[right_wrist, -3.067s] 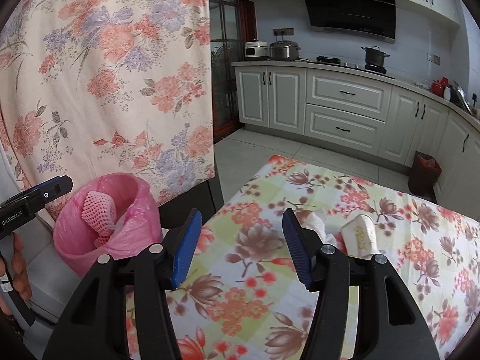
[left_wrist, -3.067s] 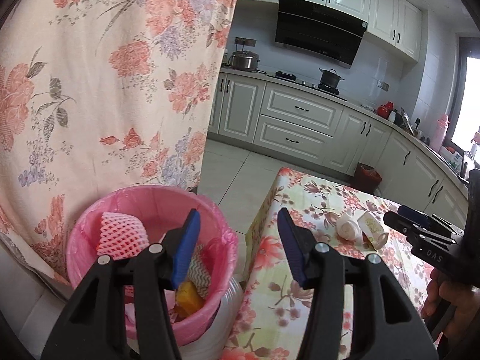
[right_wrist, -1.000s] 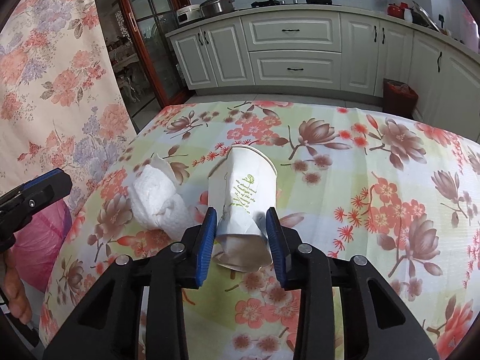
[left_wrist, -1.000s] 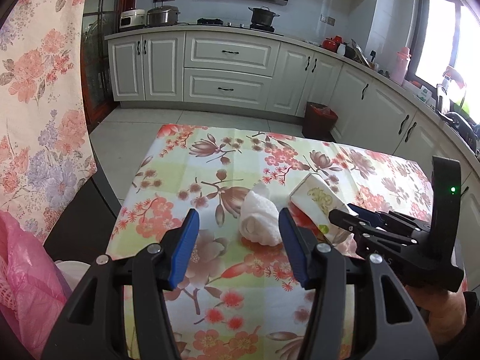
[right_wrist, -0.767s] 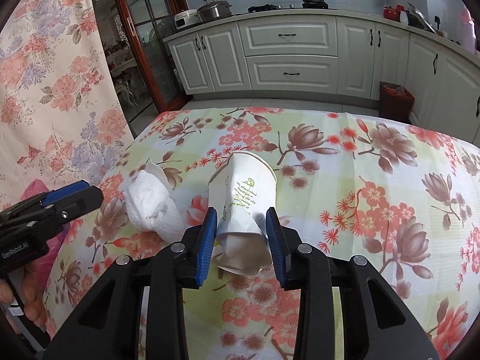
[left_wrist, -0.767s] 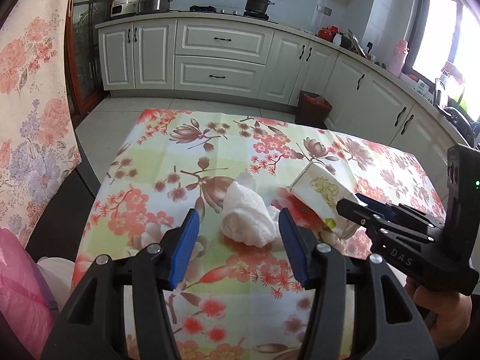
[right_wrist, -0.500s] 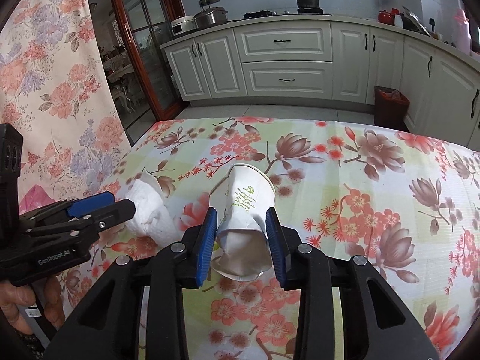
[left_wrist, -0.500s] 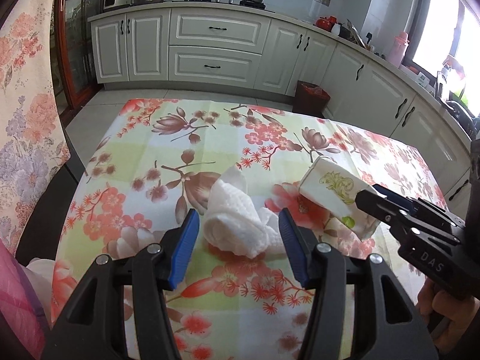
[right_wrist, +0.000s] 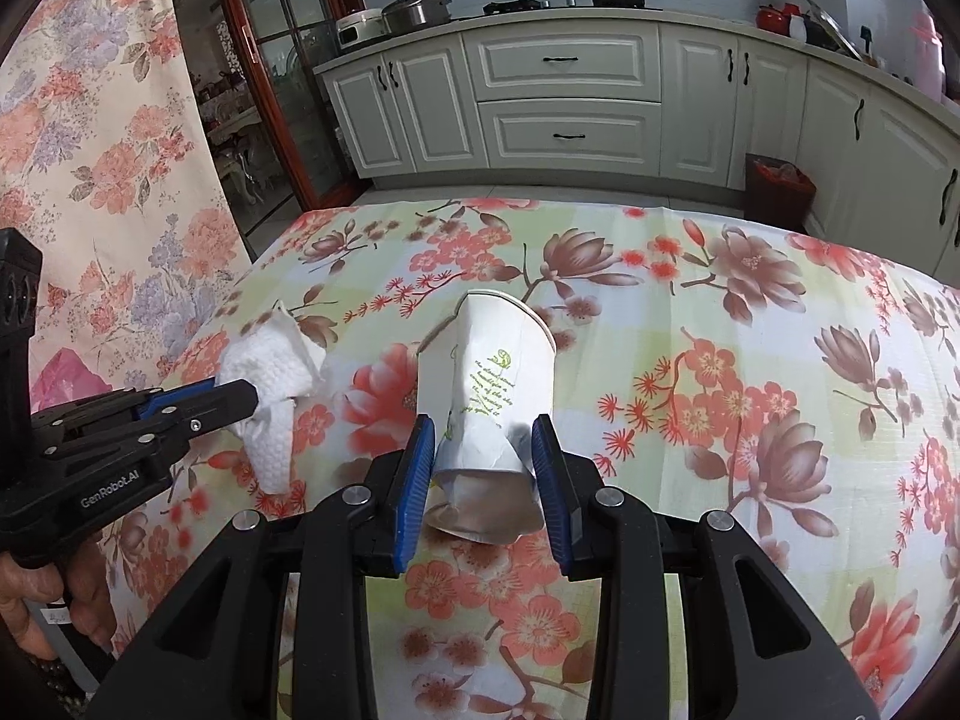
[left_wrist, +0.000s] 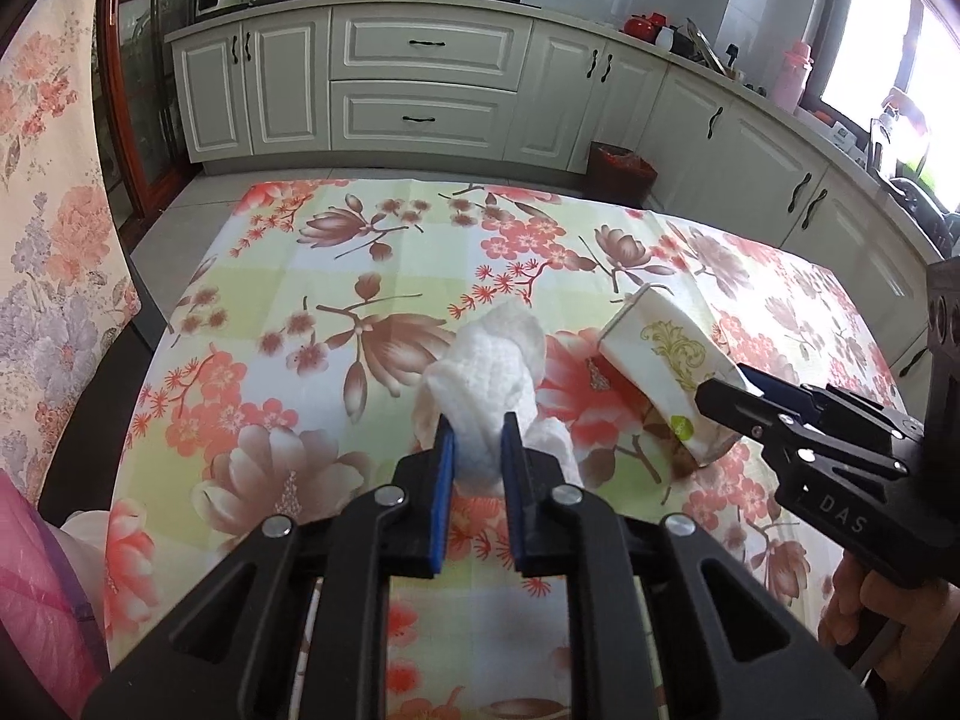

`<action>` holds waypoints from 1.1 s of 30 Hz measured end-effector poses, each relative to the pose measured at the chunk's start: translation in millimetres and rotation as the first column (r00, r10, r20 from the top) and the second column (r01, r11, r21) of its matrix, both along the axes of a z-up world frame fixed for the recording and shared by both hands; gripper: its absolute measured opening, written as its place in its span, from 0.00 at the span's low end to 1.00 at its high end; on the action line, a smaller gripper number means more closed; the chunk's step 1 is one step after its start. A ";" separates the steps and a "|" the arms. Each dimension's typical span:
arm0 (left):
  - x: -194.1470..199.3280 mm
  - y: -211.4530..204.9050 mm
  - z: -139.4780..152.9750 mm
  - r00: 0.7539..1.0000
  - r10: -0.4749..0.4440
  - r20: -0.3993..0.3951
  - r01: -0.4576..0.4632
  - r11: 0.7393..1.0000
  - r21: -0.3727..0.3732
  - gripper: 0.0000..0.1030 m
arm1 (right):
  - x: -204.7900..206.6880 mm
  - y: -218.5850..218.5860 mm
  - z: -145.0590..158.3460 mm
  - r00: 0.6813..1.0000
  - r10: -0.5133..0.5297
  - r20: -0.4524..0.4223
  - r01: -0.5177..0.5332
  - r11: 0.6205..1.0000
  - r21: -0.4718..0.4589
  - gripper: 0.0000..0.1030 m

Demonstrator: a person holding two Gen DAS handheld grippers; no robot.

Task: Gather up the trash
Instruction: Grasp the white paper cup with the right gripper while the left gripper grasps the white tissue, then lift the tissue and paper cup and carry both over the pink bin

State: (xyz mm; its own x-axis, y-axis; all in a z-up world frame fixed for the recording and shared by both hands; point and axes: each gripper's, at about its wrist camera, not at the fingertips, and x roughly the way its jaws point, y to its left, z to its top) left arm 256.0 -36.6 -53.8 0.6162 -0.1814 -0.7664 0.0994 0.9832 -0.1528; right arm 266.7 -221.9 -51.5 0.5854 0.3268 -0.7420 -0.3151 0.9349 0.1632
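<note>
**Both grippers are holding trash on the table**

You are pressing the left gripper (left_wrist: 477, 441) on the tissue (left_wrist: 489, 372). Its blue pads (left_wrist: 443, 468) are squeezing the lower part of the white wad, and the rest of the tissue is sticking out past the tips toward 12 o'clock. In the right wrist view the same gripper (right_wrist: 243, 399) is coming in from 9 o'clock, with the tissue (right_wrist: 273, 384) at its tips and hanging down below them.

You are holding the right gripper (right_wrist: 483, 459) on the cup (right_wrist: 489, 396). The paper cup is lying on its side, with its crumpled bottom between the blue pads (right_wrist: 414, 477) and its open rim pointing to 12 o'clock. The pads are touching both sides of it, so the jaws are standing narrow around the cup. In the left wrist view this gripper (left_wrist: 729, 393) is reaching in from 3 o'clock, and the cup (left_wrist: 660, 360) is lying just beside the tissue, at its 3 o'clock side.

Both things are lying on the floral tablecloth (left_wrist: 288, 312), near the middle of the table. The pink bag (left_wrist: 36, 600) of the bin is showing at 8 o'clock in the left wrist view, past the table edge. A hand (right_wrist: 36, 612) is gripping the handle of the left gripper at 8 o'clock in the right wrist view.
</note>
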 end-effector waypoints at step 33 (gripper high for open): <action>-96.3 21.8 70.1 0.991 0.038 0.130 -0.033 0.999 -0.037 0.14 | -73.3 5.6 52.4 0.993 0.014 0.113 -0.015 1.000 0.014 0.30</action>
State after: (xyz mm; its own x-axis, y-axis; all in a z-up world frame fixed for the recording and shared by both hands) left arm 159.8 -14.8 16.4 0.7171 -0.1829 -0.6726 0.0857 0.9808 -0.1753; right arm 193.4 -216.3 1.0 0.6606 0.3459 -0.6663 -0.3457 0.9280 0.1391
